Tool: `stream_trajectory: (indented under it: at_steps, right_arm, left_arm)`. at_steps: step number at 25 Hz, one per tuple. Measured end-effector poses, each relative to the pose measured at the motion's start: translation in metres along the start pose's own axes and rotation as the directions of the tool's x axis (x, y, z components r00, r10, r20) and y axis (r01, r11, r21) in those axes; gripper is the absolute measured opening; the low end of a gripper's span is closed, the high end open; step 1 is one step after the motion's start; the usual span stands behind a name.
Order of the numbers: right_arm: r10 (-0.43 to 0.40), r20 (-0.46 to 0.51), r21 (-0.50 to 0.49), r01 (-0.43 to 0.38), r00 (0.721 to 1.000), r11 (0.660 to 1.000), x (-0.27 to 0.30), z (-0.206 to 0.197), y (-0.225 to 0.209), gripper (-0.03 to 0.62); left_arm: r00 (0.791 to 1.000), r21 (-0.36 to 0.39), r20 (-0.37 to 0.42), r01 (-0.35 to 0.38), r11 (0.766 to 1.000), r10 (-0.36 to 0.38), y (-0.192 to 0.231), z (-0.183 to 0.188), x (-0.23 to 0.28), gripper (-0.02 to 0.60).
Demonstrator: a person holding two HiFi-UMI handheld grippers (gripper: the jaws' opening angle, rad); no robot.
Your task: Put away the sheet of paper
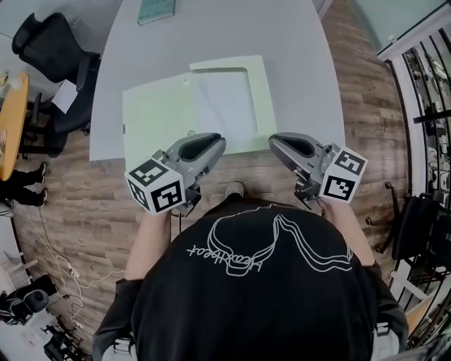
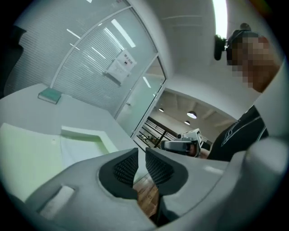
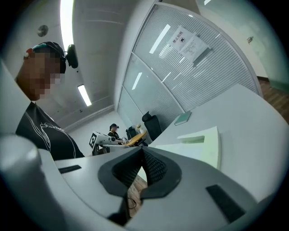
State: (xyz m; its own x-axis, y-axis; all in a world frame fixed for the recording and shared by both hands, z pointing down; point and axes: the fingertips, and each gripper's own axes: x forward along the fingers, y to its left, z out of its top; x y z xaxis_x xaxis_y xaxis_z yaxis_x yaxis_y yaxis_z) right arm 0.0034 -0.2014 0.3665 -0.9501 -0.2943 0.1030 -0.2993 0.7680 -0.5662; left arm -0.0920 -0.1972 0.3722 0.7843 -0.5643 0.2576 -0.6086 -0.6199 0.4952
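Left hand-held gripper [image 1: 217, 144]: narrowly parted, nothing between the pads [image 2: 124, 169], just floor seen through the slit. Held low, just off the near edge of the surface [image 1: 296, 63], nose pointing forward and a little to the right. Right hand-held gripper [image 1: 275, 142]: closed, tips together, empty. Mirrored on the other side, nose pointing forward and a little to the left.

Outward from there, ahead of both and between them: the sheet of paper [image 1: 224, 106]. Lying flat and white on the right half of a pale green folder [image 1: 158, 116], itself opened flat on the surface. Long axis running away from the person, short near edge turned toward the two noses. Ahead and slightly right of the left one, ahead and to the left of the right one. Nearer the left by a small margin, judging from the head view, though close to even. Touched by neither.

Probably a matter of reaching forward and down to that near edge, with the jaws spread wider first. Flat paper on a flat folder: little to bite on, so likely awkward to lift without first raising an edge. Far beyond, a teal book [image 1: 155, 10], well apart from all this.
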Motion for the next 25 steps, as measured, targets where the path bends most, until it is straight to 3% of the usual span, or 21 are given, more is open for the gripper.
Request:
stream_trajectory:
  at_steps: [5, 12, 25]
  right_arm:
    - [0.034, 0.019, -0.047, -0.033, 0.999, 0.998, -0.015, 0.006, 0.025, 0.009]
    - [0.025, 0.029, -0.161, -0.02, 0.999, 0.987, -0.042, 0.001, 0.055, 0.009]
    - [0.051, 0.035, -0.266, -0.04, 0.998, 0.963, -0.079, -0.007, 0.105, 0.009]
  left_arm:
    - [0.992, -0.083, 0.091, 0.097, 0.992, -0.09, -0.052, 0.007, 0.001, 0.021]
    - [0.997, 0.089, 0.08, 0.012, 0.996, -0.019, -0.088, 0.004, -0.006, 0.011]
    - [0.995, 0.203, 0.099, 0.007, 0.979, -0.027, -0.15, -0.002, -0.02, 0.011]
